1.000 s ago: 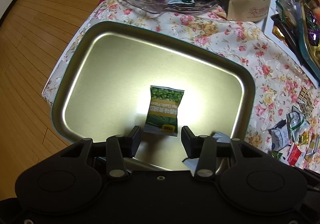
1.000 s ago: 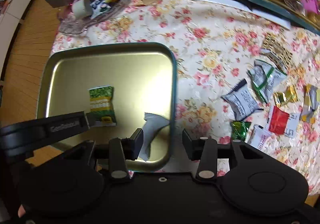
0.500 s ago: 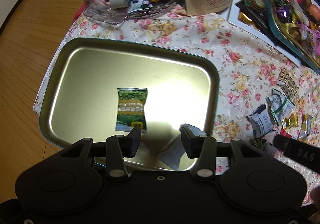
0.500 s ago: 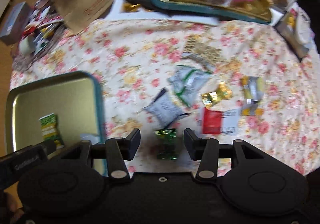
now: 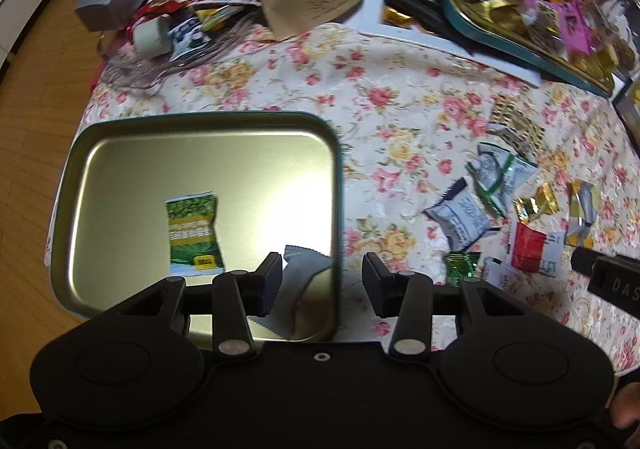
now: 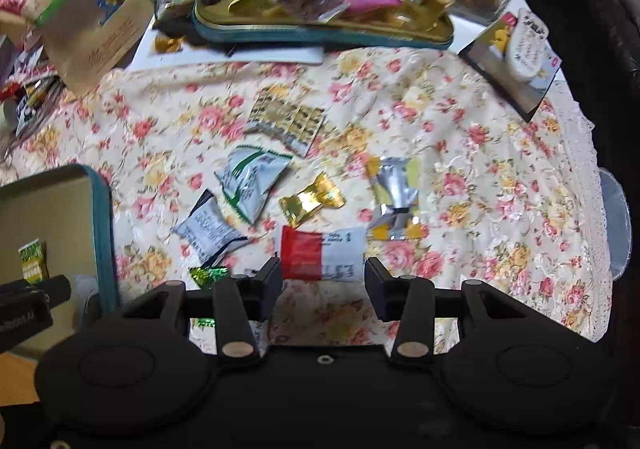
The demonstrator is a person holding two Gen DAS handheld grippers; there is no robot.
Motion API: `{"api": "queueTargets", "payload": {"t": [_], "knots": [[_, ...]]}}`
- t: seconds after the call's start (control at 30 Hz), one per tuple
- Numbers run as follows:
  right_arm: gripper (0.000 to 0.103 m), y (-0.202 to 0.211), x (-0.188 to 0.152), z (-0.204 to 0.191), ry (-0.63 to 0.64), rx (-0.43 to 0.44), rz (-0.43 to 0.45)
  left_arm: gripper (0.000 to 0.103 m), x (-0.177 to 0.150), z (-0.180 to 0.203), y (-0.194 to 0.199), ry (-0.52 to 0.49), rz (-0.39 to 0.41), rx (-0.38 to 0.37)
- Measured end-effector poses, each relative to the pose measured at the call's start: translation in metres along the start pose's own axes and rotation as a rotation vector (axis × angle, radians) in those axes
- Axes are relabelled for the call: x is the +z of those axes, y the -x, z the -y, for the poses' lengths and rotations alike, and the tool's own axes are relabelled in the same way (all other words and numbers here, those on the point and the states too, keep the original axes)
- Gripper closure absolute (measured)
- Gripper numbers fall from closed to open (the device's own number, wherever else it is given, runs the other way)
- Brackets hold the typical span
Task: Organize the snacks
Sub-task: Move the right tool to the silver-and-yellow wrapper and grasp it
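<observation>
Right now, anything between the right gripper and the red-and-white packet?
Nothing visible. The right gripper is open and empty, and the red-and-white packet lies flat on the floral cloth just beyond its fingertips. Neighbouring wrappers lie beside it.

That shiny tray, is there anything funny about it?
Yes. The gold tray holds only a green snack packet and a grey wrapper, while most small packets, like the red-and-white one, lie scattered on the flowered tablecloth.

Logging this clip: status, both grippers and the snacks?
Left gripper open, empty, over tray edge. Right gripper open, empty, above red-and-white packet. Green packet in tray. Nothing blocking.
</observation>
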State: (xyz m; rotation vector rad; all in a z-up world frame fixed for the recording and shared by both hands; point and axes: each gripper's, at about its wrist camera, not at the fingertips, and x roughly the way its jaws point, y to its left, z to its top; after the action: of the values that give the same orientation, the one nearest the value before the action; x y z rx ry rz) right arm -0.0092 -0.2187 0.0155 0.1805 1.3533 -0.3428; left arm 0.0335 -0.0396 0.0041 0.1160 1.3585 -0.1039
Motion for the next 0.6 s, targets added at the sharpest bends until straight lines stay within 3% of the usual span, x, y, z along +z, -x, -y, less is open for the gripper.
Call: {"api": "queueTargets", "payload": {"t": [0.07, 0.17, 0.3, 0.6], "knots": [[0.058, 0.006, -0.003, 0.009, -0.032, 0.002, 0.065, 0.05, -0.001, 0.009, 0.001, -0.02, 0.009, -0.009], [0.058, 0.014, -0.004, 0.02, -0.054, -0.064, 0.126, 0.05, -0.003, 0.022, 0.001, -0.041, 0.014, -0.036], [0.065, 0.009, 0.0, 0.035, -0.048, -0.03, 0.063, 0.05, -0.006, 0.038, 0.0, -0.074, 0.01, -0.062], [0.065, -0.006, -0.005, 0.066, -0.115, 0.025, -0.023, 0.05, -0.005, 0.055, -0.002, -0.095, 0.013, -0.067]]}}
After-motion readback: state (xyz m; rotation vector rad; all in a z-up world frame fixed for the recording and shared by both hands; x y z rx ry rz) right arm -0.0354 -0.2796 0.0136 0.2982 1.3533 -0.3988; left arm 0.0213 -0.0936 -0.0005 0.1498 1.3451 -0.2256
